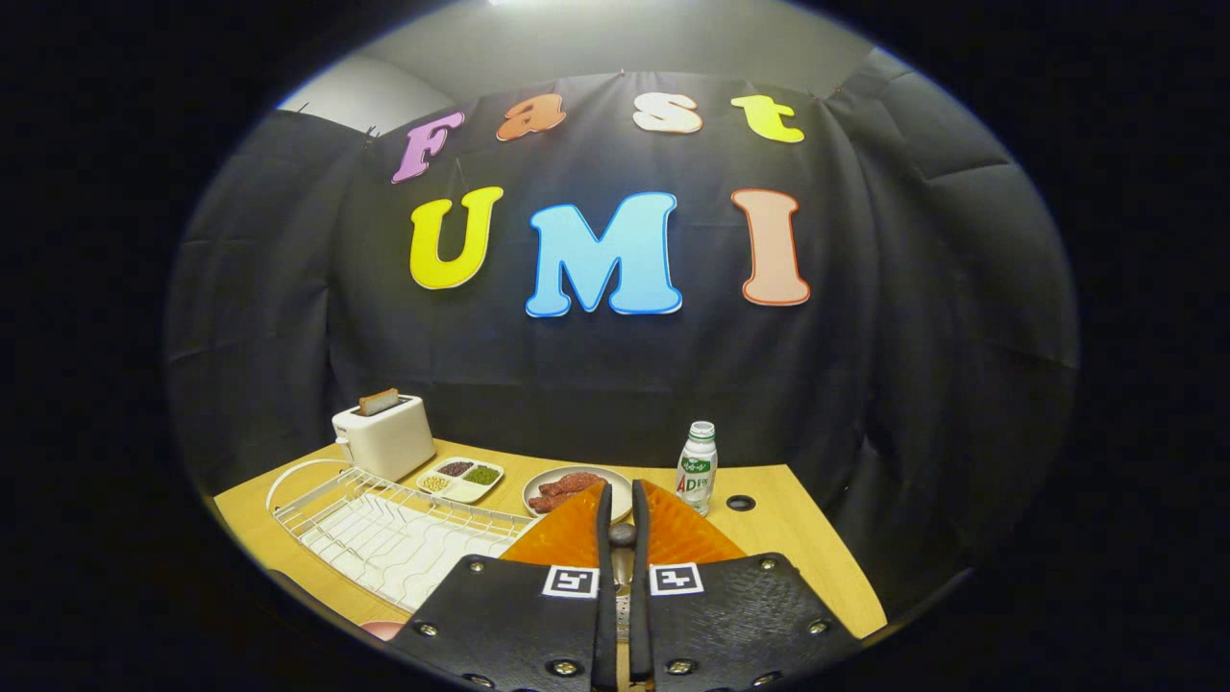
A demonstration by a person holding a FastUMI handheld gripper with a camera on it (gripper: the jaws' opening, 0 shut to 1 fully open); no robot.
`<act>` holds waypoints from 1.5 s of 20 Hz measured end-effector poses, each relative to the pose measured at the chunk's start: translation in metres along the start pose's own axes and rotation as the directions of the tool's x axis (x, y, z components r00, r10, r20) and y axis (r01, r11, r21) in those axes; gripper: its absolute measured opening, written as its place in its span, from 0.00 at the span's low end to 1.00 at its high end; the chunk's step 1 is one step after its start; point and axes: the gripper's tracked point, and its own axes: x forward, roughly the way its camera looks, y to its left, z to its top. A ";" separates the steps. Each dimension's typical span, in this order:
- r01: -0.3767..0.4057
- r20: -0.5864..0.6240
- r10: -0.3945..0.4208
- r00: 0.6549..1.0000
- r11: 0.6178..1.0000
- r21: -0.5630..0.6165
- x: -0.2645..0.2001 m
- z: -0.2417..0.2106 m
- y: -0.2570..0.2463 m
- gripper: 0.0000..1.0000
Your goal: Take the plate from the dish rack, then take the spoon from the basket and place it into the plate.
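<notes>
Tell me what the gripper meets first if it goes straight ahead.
Likely the orange plate, lying right at the tips of the gripper, which is shut on the spoon. Beyond it sits the dish of meat; depth is unclear.

A wooden table (798, 538) with a light top stands in the booth, and it has a small round hole (740, 503) near its far right side. Behind the table, the far wall is a black cloth (615, 375) that hangs in soft folds and also goes around the left and right sides. Above the cloth there is a pale grey wall (577, 48) and a bright light (519, 3) at the very top, which makes the upper part more clear than the dark sides.
</notes>
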 end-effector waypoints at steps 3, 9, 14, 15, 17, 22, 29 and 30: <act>0.011 0.006 -0.011 1.000 1.000 -0.004 -0.023 0.017 0.009 0.05; 0.000 0.000 0.000 1.000 0.999 0.045 -0.072 0.026 0.036 0.05; -0.046 -0.046 0.047 0.998 0.999 0.012 -0.106 0.002 0.070 0.05; -0.065 -0.061 0.065 0.996 0.998 0.014 -0.110 -0.006 0.081 0.05; -0.088 -0.095 0.089 0.992 0.996 0.016 -0.116 -0.024 0.099 0.05; -0.168 -0.160 0.172 0.972 0.985 0.034 -0.117 -0.061 0.145 0.05; -0.273 -0.224 0.282 0.933 0.959 0.070 -0.101 -0.106 0.193 0.05; -0.288 -0.229 0.296 0.927 0.955 0.071 -0.100 -0.111 0.197 0.05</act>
